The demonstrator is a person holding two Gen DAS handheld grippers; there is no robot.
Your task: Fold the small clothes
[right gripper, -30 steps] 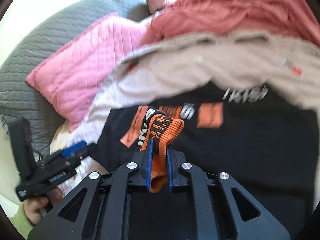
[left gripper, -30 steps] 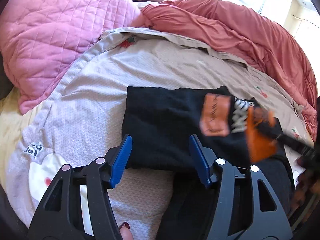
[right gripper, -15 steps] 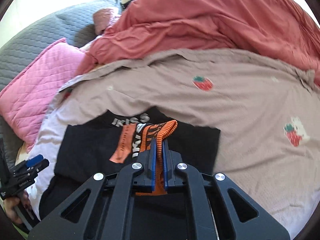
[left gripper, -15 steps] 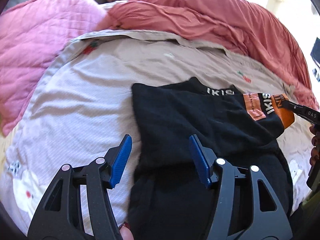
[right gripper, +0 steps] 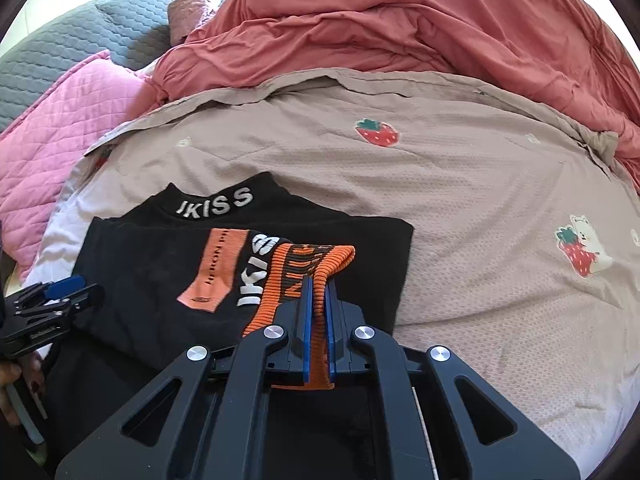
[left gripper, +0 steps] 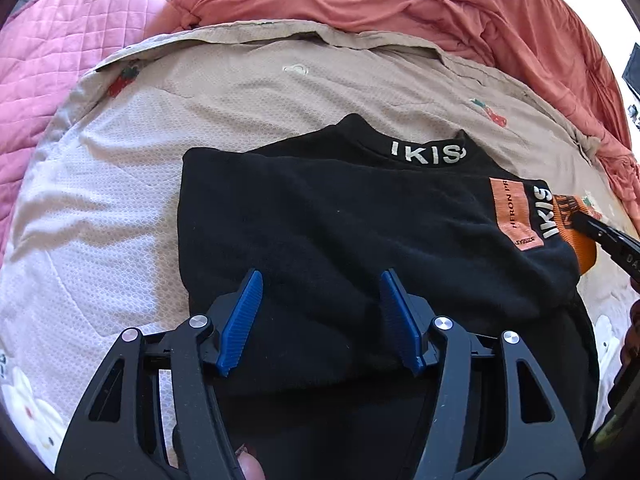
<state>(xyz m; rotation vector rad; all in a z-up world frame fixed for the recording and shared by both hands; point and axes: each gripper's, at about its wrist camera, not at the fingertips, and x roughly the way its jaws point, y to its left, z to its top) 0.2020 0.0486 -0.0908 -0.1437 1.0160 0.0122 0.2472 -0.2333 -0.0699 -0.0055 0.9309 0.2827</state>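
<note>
A small black sweater [left gripper: 320,216] with white "IKISS" lettering on its collar lies on the beige bedspread [left gripper: 120,184]. One sleeve is laid across the chest toward the right, ending in an orange ribbed cuff [right gripper: 304,276]. My right gripper [right gripper: 318,280] is shut on that cuff and holds it over the sweater's right side; it also shows at the right edge of the left wrist view [left gripper: 576,220]. My left gripper [left gripper: 320,280] is open and empty, hovering over the sweater's lower body. It also shows in the right wrist view [right gripper: 60,292].
A pink quilted pillow [left gripper: 52,52] lies at the left. A rumpled coral duvet [right gripper: 400,24] runs along the back and right. A grey quilted cover [right gripper: 60,44] is at the far left. The bedspread [right gripper: 500,184] with strawberry prints extends to the right of the sweater.
My right gripper has carried the orange cuff and sleeve from the sweater's left side across to its right. My left gripper has shifted right, from the sweater's left edge to over its body.
</note>
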